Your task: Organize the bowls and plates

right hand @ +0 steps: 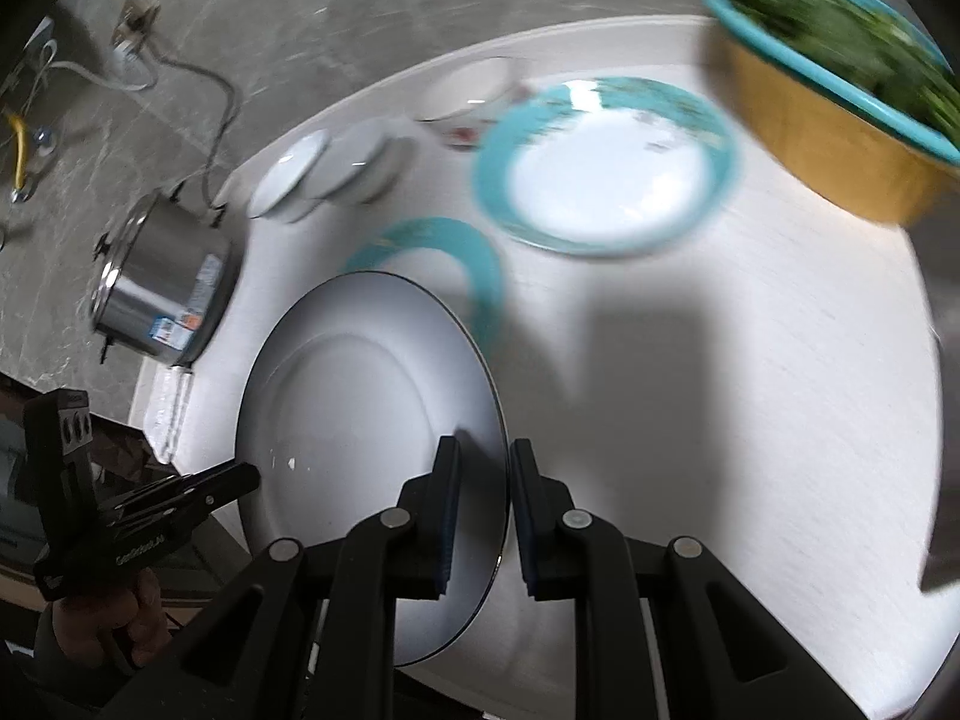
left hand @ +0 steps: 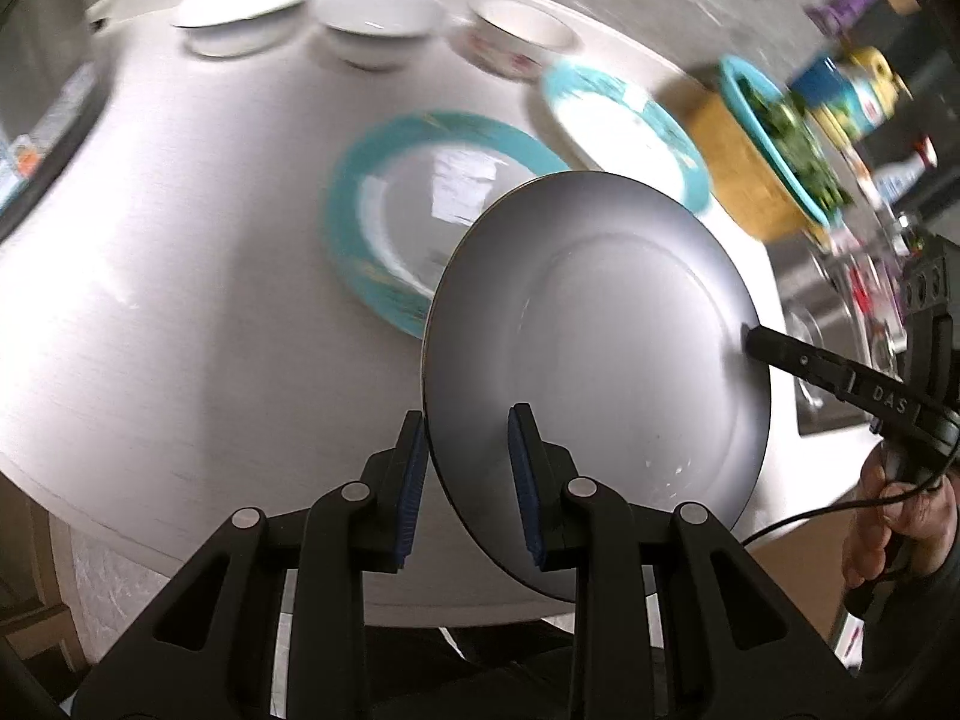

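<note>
A white plate with a thin dark rim (left hand: 600,348) is held tilted above the white round table (left hand: 180,300). My left gripper (left hand: 468,480) has its jaws around the plate's near edge. My right gripper (right hand: 483,516) has its jaws around the opposite edge of the same plate (right hand: 366,414); it also shows in the left wrist view (left hand: 750,339). Under the plate lies a teal-rimmed plate (left hand: 384,210). A second teal-rimmed plate (left hand: 624,126) lies further back. Three white bowls (left hand: 378,24) stand in a row at the far edge.
A yellow basin with a teal rim (right hand: 840,114) holding greens stands at the table's right side. A steel pot (right hand: 162,294) stands on the floor beside the table. Bottles and clutter (left hand: 864,90) lie beyond the basin.
</note>
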The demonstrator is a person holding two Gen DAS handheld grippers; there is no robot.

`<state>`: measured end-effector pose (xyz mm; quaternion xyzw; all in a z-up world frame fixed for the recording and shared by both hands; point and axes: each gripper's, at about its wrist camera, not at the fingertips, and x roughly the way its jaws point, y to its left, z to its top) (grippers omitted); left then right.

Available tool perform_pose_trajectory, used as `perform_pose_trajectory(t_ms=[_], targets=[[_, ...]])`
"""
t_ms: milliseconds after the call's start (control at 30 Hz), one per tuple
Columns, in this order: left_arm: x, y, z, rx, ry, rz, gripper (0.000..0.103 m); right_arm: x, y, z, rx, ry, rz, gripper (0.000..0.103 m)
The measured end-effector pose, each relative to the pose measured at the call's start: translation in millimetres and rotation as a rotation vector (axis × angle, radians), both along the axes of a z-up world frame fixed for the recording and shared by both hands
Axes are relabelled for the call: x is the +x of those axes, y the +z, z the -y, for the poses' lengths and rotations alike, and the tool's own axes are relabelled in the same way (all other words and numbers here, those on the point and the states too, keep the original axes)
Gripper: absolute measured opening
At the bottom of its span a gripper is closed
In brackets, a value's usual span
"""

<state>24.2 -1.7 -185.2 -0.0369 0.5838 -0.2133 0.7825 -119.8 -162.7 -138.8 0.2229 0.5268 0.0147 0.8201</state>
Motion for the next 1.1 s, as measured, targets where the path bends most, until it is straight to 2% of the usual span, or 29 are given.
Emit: perform_pose_trajectory(t_ms=[133,367,600,767,1100], targets=[[-37,-8,35,0.0,-0.049,-0.007,0.025,-25,-11,30,-0.023,-0.034,-0.025,0.019],[-77,-31,54,0.03,-0.097,-0.027,0.025,-48,-44,61,-0.03,-0.063,-0.087,0.019],[-75,-52,65,0.059,-0.116,-0.03,0.025,-56,-60,75,-0.042,-0.069,-0.1,0.019],[-56,-66,81,0.078,-0.114,-0.015,0.025,-52,-62,73,-0.079,-0.049,-0.083,0.02],[-43,-63,80,0.104,-0.123,0.02,0.028,-41,-60,64,-0.116,-0.026,-0.063,0.023]])
